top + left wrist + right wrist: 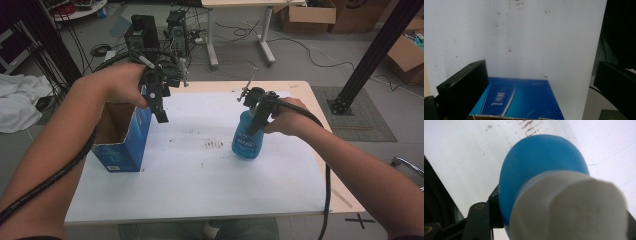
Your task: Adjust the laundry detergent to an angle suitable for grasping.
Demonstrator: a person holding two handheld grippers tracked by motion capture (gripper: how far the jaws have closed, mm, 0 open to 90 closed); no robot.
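1. Table (300,90): light wood top, most of it covered by a white sheet (200,175) with dark smudges near the middle.
2. Blue box (122,145): upright near the left edge of the table, top open, brown cardboard inside. In the left gripper view its printed blue side sits low between the jaws, torn top edge at the bottom of the frame.
3. Blue bottle (247,137): stands on the sheet right of centre, well apart from the box, round blue body with a white label. The right gripper view looks down on its white cap (571,207) with the blue body below it.
4. Left gripper (159,107): held above the box's far right corner, pointing down. Jaws spread wide, nothing between the pads, not touching the box.
5. Right gripper (257,117): at the bottle's upper part, jaws clamped on the bottle just below the cap. One black jaw presses against the blue body in the right gripper view.
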